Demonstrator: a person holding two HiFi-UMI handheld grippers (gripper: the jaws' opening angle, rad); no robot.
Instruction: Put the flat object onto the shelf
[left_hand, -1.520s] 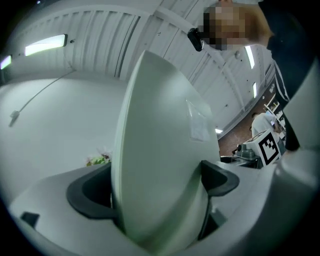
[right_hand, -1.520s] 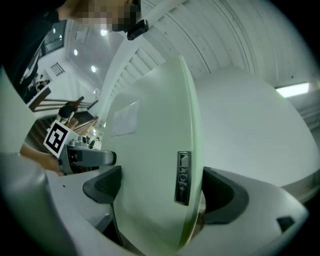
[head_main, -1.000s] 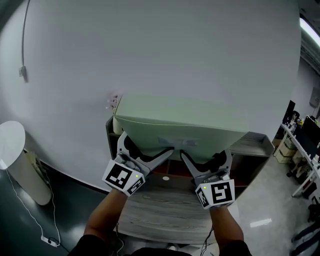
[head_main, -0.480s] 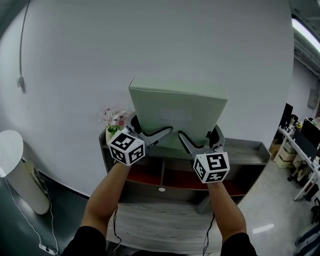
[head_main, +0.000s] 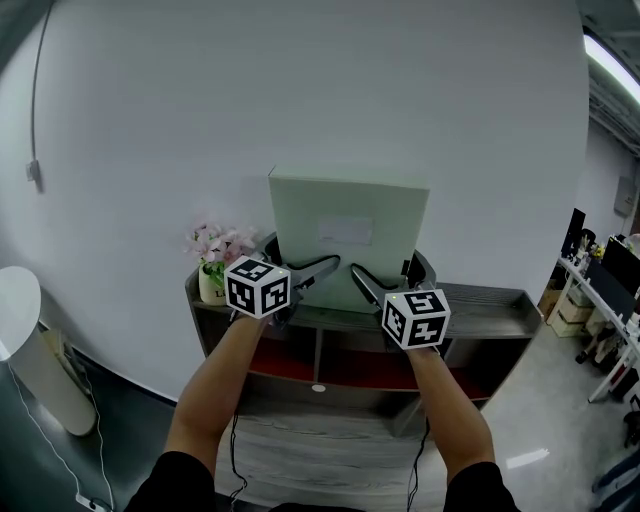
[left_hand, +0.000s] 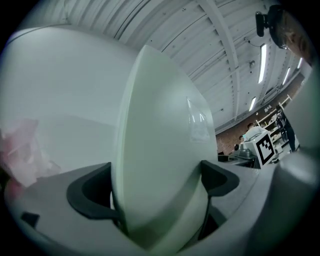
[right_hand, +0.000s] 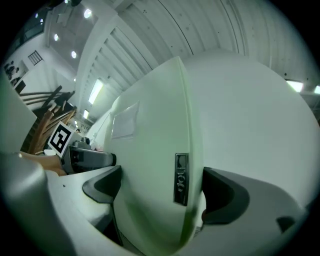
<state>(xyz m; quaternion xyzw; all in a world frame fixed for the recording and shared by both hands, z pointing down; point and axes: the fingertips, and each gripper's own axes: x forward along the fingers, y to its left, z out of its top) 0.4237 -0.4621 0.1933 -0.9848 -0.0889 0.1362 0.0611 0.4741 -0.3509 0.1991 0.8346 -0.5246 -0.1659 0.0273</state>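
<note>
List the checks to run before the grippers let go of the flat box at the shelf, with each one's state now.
1. Left gripper shut on the flat box: ok.
2. Right gripper shut on the same box: ok.
3. Box upright, broad face toward the person, top edge about level: ok.
4. Box's lower edge resting on the shelf top: cannot tell, the grippers hide it.
5. Box apart from the flower vase at the shelf's left end: ok.
6. Box backed against the wall: cannot tell.
</note>
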